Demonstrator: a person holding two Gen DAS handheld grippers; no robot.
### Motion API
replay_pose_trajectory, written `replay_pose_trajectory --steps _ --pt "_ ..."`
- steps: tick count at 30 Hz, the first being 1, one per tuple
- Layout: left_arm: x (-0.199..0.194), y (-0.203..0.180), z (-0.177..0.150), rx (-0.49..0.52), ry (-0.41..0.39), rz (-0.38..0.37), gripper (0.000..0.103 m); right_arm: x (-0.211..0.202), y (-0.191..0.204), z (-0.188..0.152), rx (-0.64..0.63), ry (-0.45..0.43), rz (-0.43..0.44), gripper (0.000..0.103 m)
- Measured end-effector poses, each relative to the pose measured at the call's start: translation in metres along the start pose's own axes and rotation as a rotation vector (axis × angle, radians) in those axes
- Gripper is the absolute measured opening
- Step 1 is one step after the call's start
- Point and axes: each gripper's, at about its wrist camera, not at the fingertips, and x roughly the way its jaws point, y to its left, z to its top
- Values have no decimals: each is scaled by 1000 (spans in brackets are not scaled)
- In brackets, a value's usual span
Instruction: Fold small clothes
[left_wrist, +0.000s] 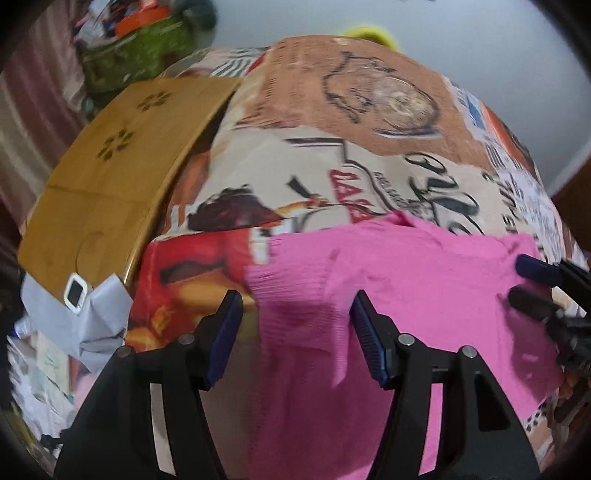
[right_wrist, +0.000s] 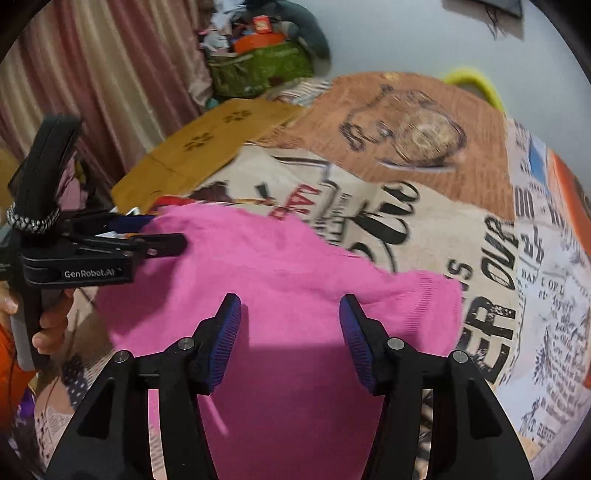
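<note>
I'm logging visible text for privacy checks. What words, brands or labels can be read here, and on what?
"GenRobot.AI": on the left gripper, on the side of its black body.
"OVER": large black letters on the printed tablecloth.
Red lettering and fine newsprint on the tablecloth: too blurred to read.
Pink garment: no text.

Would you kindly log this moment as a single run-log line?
garment: pink top lying on printed cloth | left gripper: open, fingers over top | right gripper: open, over top | held: nothing

I count one pink garment (right_wrist: 280, 280) on one printed cloth (right_wrist: 461, 236). Two grippers, left (left_wrist: 295, 332) and right (right_wrist: 290, 338). One wooden board (left_wrist: 107, 177), one green bag (right_wrist: 258, 70).
</note>
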Motion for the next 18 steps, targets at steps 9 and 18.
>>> replay_pose_trajectory --steps 9,18 --pt "-46 5 -17 14 -100 14 62 -44 -22 -14 116 -94 -39 52" --pt "-41 -5 -67 97 -1 99 66 -36 29 -48 -76 25 -17 52"
